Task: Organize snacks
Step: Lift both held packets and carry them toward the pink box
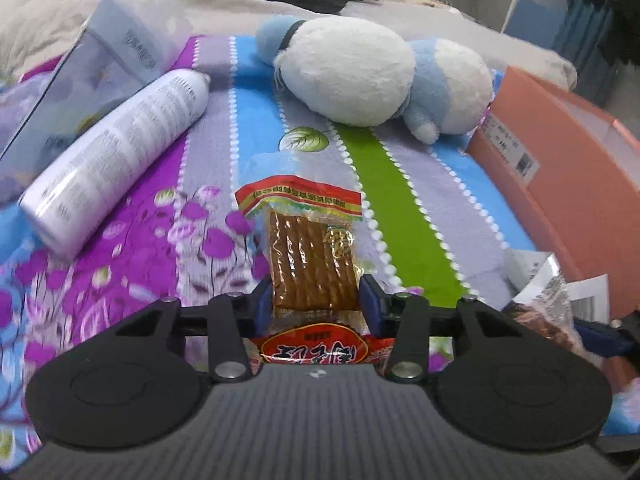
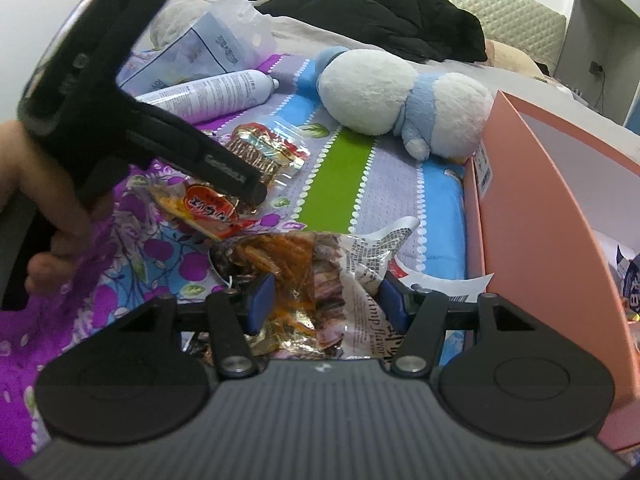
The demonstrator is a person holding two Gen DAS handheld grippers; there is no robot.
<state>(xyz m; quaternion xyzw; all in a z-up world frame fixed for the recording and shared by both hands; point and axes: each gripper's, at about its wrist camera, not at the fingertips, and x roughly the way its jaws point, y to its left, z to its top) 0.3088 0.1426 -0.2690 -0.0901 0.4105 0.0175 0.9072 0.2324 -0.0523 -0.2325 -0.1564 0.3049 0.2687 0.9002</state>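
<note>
A clear packet of brown snack strips with a red label [image 1: 312, 256] lies on the striped bedspread between the blue pads of my left gripper [image 1: 314, 300]; the jaws close in on its sides. In the right wrist view this packet [image 2: 256, 152] sits under the left gripper's fingers [image 2: 236, 180]. My right gripper [image 2: 326, 298] is open around a crumpled newspaper-print bag of shrimp sticks [image 2: 320, 280], its pads apart on either side. The same bag shows at the left wrist view's right edge [image 1: 540, 292].
An open pink box [image 2: 540, 208] stands at the right, with wrapped items inside; it also shows in the left wrist view [image 1: 560, 152]. A white spray can [image 1: 120, 152], a pale blue carton [image 1: 92, 72], a blue-white plush toy [image 1: 360, 72] and black clothing [image 2: 380, 16] lie on the bed.
</note>
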